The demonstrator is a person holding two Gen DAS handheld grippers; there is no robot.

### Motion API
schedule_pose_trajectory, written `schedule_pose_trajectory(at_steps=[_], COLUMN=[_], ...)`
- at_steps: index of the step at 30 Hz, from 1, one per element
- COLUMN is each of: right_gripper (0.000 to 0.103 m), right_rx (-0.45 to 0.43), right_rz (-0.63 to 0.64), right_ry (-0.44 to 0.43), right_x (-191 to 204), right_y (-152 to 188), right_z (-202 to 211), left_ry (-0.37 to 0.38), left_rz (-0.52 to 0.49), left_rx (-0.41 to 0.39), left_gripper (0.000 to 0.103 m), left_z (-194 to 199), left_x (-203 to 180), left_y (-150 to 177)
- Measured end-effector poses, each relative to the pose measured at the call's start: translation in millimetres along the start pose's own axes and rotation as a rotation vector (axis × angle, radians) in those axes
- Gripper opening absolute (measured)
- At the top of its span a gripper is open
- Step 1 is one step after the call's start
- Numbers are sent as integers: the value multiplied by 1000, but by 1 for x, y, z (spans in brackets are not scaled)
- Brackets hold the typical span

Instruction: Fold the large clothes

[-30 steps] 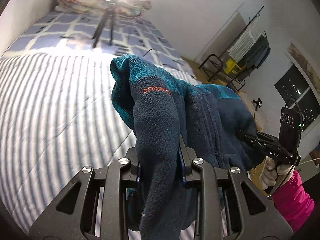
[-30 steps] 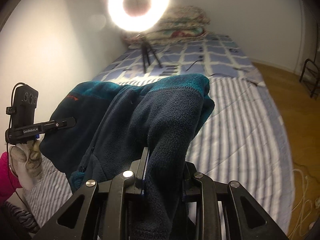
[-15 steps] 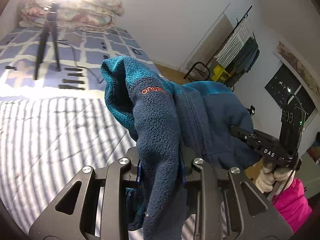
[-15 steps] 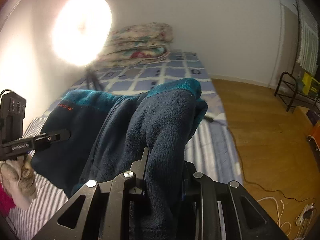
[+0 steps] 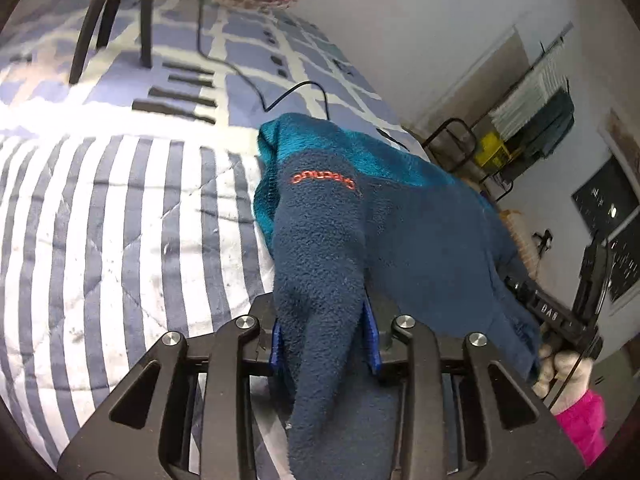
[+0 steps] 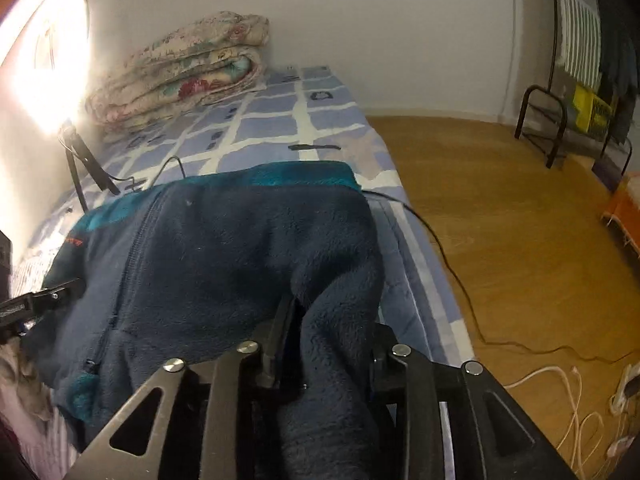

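A navy fleece jacket (image 5: pixel 400 232) with a teal collar and orange logo lies stretched between both grippers, low over the striped bed cover (image 5: pixel 100 220). My left gripper (image 5: pixel 324 320) has a fold of fleece between its blue pads. The jaws are opening, but the pads still touch the cloth. My right gripper (image 6: pixel 326 320) also holds a fold of the jacket (image 6: pixel 224 248) between its fingers. Its jaws are opening too, with a dark gap showing beside the left finger. A gloved hand (image 5: pixel 564 372) carries the right gripper (image 5: pixel 560 316) at the jacket's far edge.
Tripod legs (image 5: pixel 146 12) and a black cable (image 5: pixel 248 80) sit on the checked sheet beyond the jacket. A folded floral quilt (image 6: pixel 180 68) lies at the head of the bed. The wooden floor (image 6: pixel 500 220), a metal rack (image 6: pixel 560 128) and loose cords (image 6: pixel 560 380) are to the right.
Both grippers have carried the jacket forward and down, so it now lies low over the bed near the tripod. The right gripper's fingers stand slightly wider apart.
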State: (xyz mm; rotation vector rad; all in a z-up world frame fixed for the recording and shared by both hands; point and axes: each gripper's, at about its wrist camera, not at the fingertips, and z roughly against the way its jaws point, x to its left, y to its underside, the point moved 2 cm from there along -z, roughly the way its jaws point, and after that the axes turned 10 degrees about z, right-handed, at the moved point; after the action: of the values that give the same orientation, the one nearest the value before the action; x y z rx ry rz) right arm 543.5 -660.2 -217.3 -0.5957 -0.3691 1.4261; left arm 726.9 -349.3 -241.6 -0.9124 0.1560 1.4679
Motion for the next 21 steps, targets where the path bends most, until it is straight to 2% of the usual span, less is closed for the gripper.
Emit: schedule_pose_trajectory(at_steps=[2, 4, 6, 9, 15, 21], right_gripper=[42, 46, 46, 46, 46, 46], right_rx=[3, -4, -22, -42, -86, -147], right_rz=[-3, -1, -7, -20, 9, 21], right_ry=[17, 49, 65, 63, 41, 11], right_x=[-2, -3, -3, 1, 25, 63], right_y=[-2, -4, -5, -11, -15, -5], right_z=[4, 16, 32, 52, 115, 212], left_ry=[-15, -12, -29, -55, -81, -77], left_rz=[-14, -3, 3, -40, -132, -186], left_rx=[-4, -1, -16, -44, -83, -151], left_gripper=[34, 35, 35, 35, 35, 35], left_z=[2, 7, 18, 41, 112, 207], left_x=[-4, -5, -9, -22, -54, -91], left_y=[1, 1, 1, 3, 28, 58])
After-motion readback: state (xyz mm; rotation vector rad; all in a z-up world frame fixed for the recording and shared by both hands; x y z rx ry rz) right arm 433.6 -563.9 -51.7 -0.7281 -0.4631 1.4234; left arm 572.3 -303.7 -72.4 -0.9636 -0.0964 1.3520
